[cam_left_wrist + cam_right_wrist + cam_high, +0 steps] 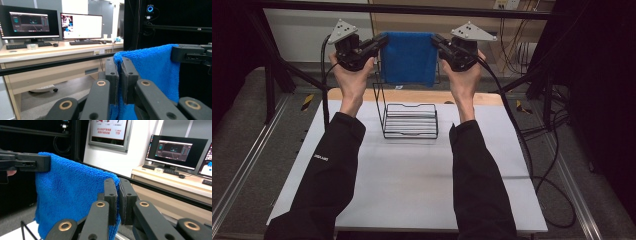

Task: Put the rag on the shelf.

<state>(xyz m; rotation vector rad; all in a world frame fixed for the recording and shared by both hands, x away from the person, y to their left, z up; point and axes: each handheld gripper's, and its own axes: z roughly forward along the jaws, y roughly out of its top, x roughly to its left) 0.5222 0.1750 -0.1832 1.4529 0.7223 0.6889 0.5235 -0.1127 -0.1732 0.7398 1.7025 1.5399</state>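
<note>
The soft, light blue towel [408, 57] hangs floppy above the rack [410, 120] near the desk's far edge, its top corners pinched by the left gripper [382, 42] and the right gripper [435, 42].

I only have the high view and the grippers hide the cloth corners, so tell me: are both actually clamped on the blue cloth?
Observer: Yes. In the left gripper view the left gripper has its jaws pressed together on the blue cloth at its top corner.
Operator: And the right one?
Observer: Same. The right gripper is shut on the opposite top corner, with the cloth hanging down.
Operator: Is the top edge taut between them?
Observer: It sags slightly in the middle in the right gripper view.
Operator: Is the cloth above the wire rack?
Observer: The rack's wire shows below the cloth's lower edge there.
</note>
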